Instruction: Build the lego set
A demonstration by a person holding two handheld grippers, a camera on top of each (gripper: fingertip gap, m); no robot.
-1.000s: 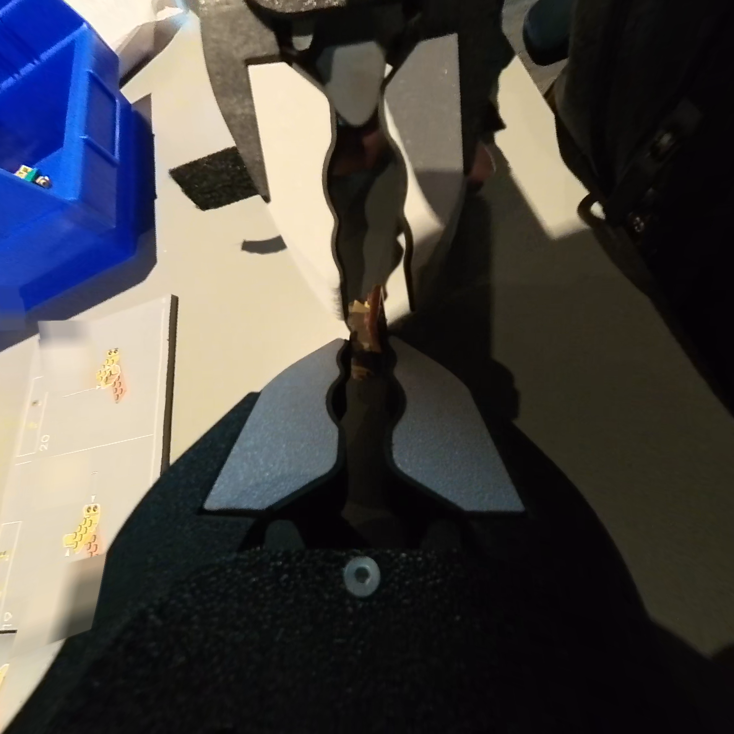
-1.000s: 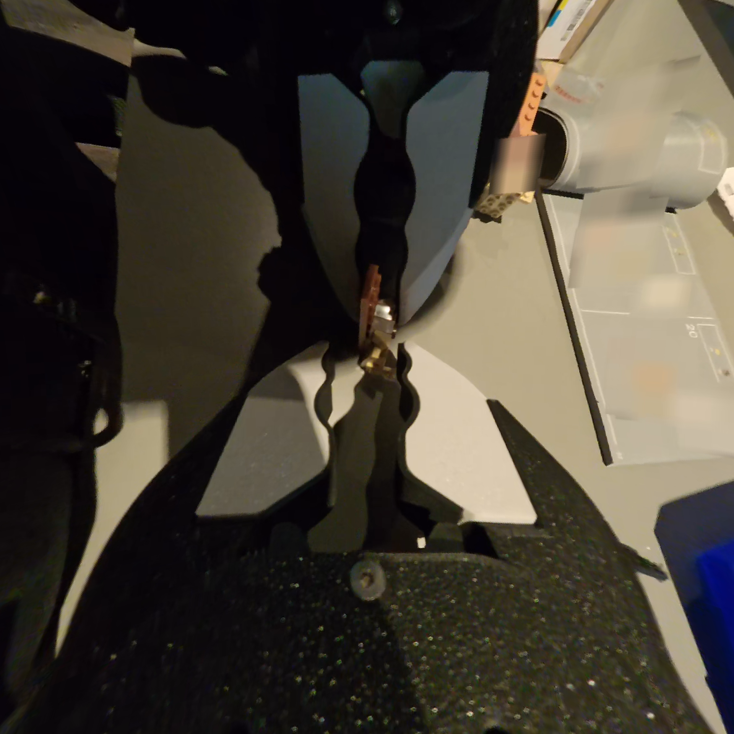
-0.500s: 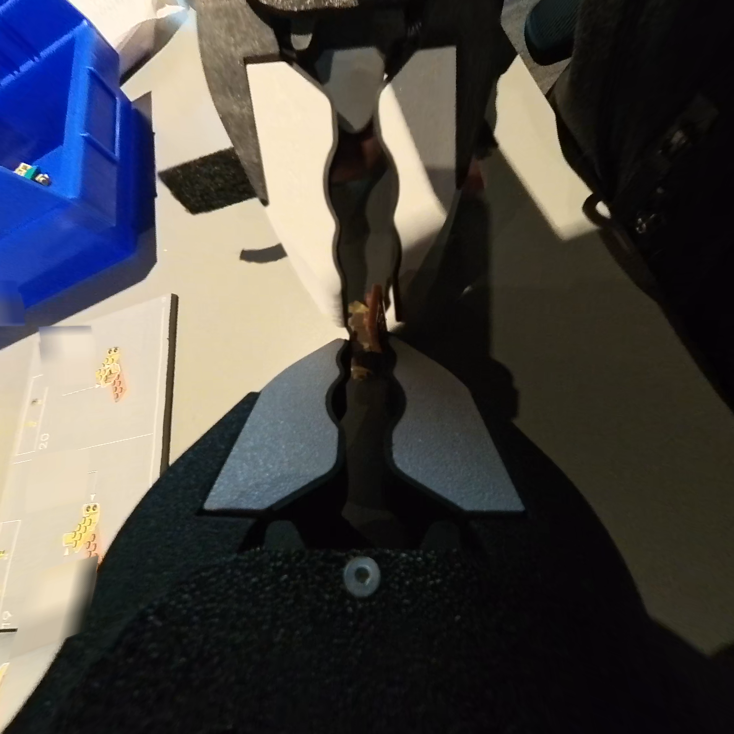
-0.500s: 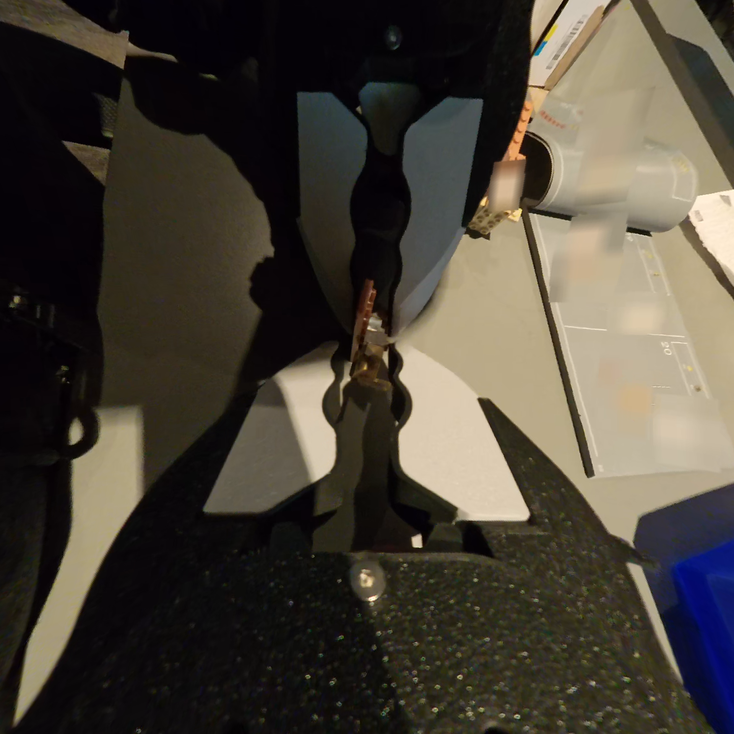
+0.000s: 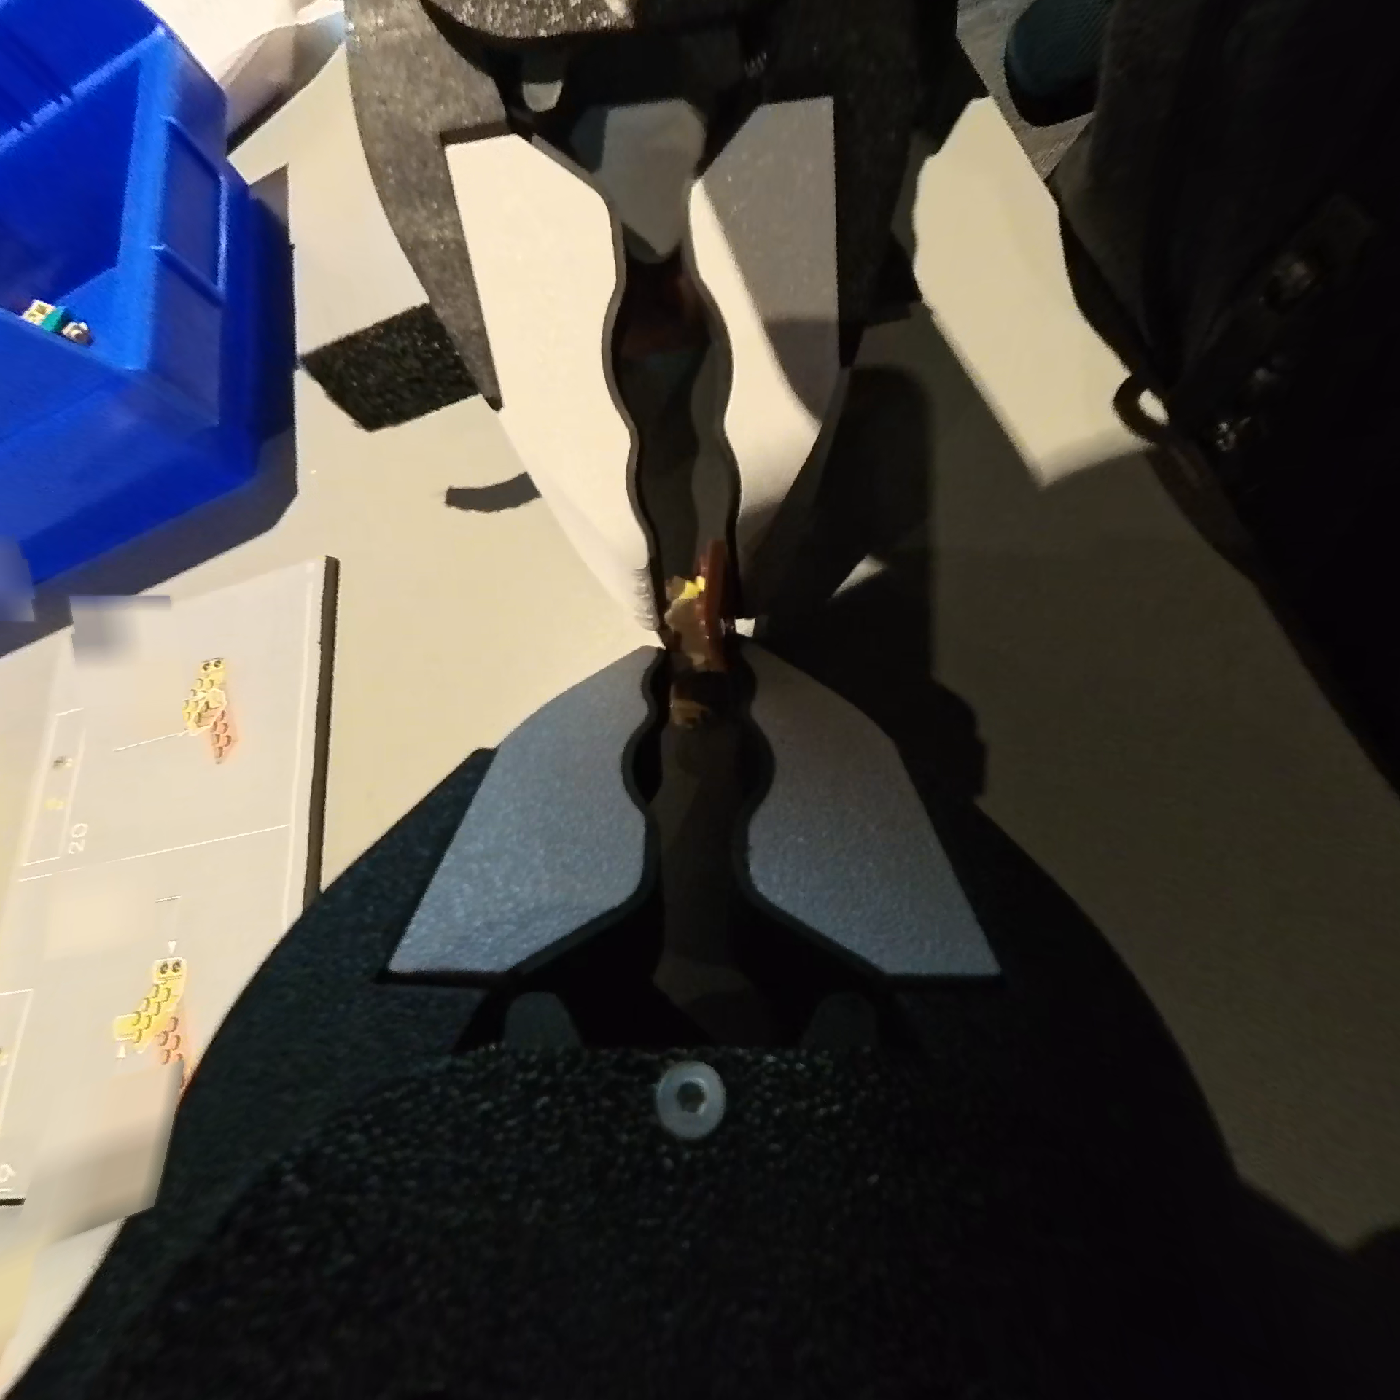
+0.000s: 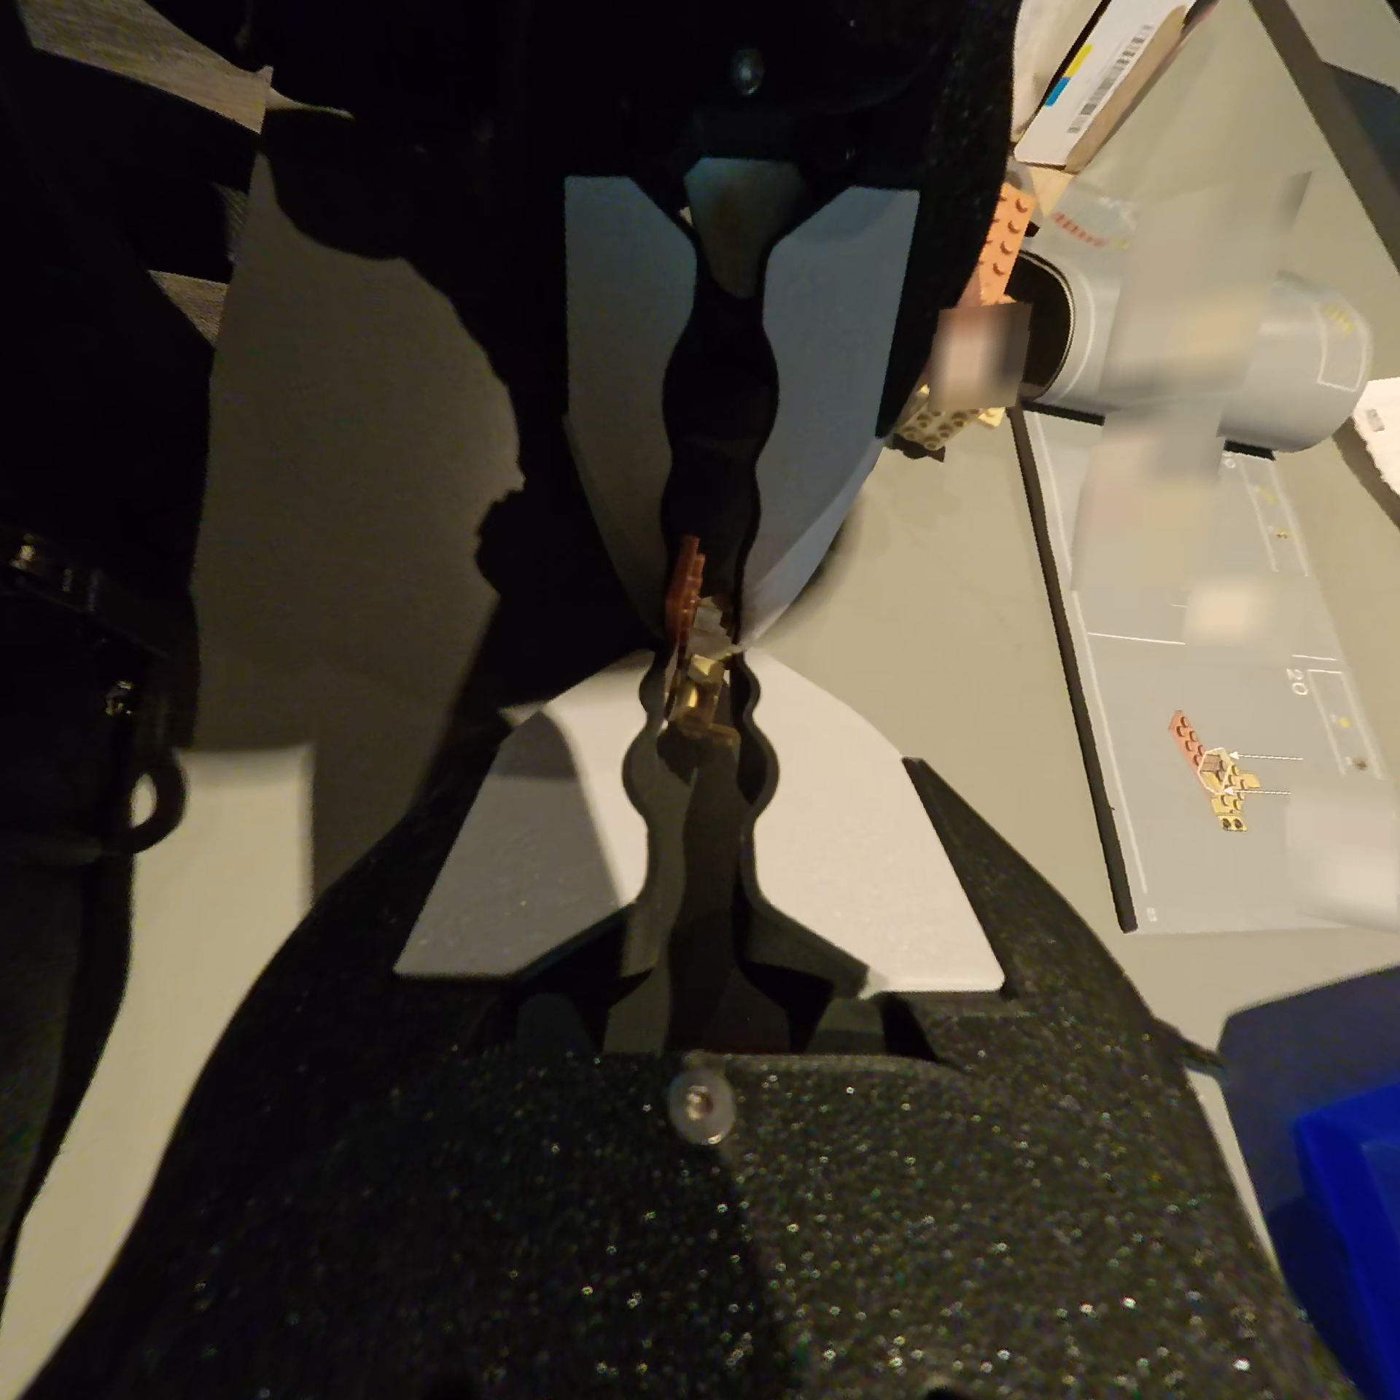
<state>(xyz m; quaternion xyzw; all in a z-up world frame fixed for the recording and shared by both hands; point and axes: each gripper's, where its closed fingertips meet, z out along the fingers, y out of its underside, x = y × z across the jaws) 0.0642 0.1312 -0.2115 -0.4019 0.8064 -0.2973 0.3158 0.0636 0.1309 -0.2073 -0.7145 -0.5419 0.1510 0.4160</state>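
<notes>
Above the grey worktop (image 5: pixel 871 871), the left gripper (image 5: pixel 693 685) and right gripper (image 6: pixel 701 708) meet tip to tip, fingers nearly closed: right pinching a tan lego piece (image 6: pixel 697 708), left a brown plate (image 6: pixel 688 598) lying lengthwise along its fingers, edge-on to the tan piece.

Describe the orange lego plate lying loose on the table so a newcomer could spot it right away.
In the right wrist view, find the rolled-up grey instruction sheet at the upper right of the table. The orange lego plate shows at the roll's dark open end, partly hidden by the far gripper. The tan lego pieces nearby are paler and sit lower.
</notes>
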